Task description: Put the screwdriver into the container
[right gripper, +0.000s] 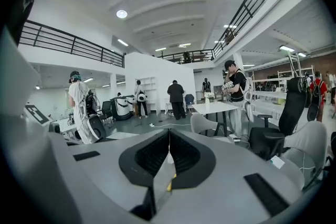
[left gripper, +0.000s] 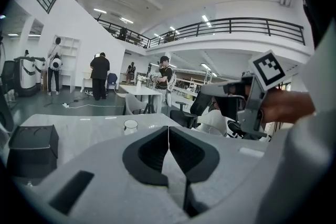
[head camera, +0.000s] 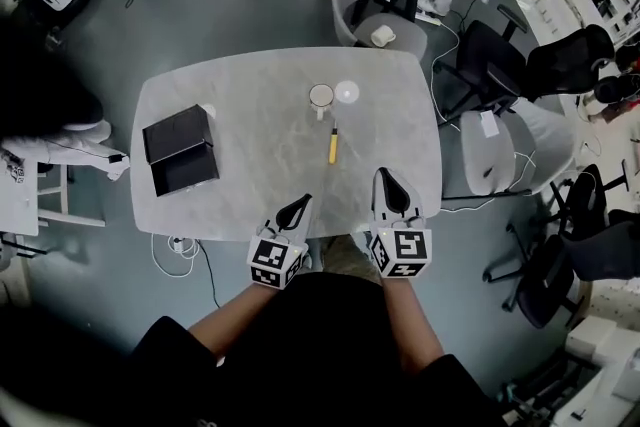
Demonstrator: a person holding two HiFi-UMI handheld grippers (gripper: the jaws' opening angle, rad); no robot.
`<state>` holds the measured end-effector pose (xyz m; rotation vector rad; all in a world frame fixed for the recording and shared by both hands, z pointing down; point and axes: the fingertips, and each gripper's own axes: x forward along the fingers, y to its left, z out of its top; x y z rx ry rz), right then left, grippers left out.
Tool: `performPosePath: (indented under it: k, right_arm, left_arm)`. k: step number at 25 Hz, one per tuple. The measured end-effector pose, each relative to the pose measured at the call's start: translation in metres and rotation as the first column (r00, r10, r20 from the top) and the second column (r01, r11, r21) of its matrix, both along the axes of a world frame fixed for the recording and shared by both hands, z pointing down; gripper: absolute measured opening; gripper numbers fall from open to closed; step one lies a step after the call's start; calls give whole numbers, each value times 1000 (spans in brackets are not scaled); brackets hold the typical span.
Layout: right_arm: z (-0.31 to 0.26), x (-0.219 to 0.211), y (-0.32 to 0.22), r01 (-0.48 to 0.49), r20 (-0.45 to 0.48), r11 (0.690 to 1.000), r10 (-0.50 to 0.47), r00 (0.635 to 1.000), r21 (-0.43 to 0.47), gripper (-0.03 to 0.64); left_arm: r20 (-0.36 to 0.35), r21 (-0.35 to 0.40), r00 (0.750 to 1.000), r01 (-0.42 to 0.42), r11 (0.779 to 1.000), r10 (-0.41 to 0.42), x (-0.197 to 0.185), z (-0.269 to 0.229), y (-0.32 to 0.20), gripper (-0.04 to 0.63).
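A yellow-handled screwdriver lies on the grey table, just in front of a small white cup and its round lid. Both grippers hover at the table's near edge, short of the screwdriver. My left gripper is shut with nothing in it; its jaws meet in the left gripper view, and the cup shows beyond them. My right gripper is shut and empty too. A sliver of the yellow screwdriver peeks out below the jaw line.
A black box sits on the table's left side, also visible in the left gripper view. Grey and black chairs stand along the far and right edges. Cables run across the floor. People stand in the background.
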<state>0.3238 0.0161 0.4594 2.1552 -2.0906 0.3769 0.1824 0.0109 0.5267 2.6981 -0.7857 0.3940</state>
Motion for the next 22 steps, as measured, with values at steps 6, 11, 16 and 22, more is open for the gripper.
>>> performPosePath:
  k: [6, 11, 16, 22]
  right_arm:
    - [36, 39, -32, 40, 58, 997, -36, 998, -62, 12]
    - [52, 60, -50, 103, 90, 990, -94, 991, -97, 12]
    - [65, 79, -65, 171, 112, 977, -157, 981, -130, 12]
    - [80, 94, -77, 224, 138, 962, -203, 969, -159, 12]
  left_arm:
    - [128, -59, 992, -8, 998, 15, 52, 58, -39, 18]
    - [208, -127, 978, 21, 992, 5, 80, 102, -68, 20]
    - [250, -219, 968, 78, 973, -21, 104, 148, -92, 33]
    - [325, -312, 943, 182, 933, -75, 110, 197, -115, 115]
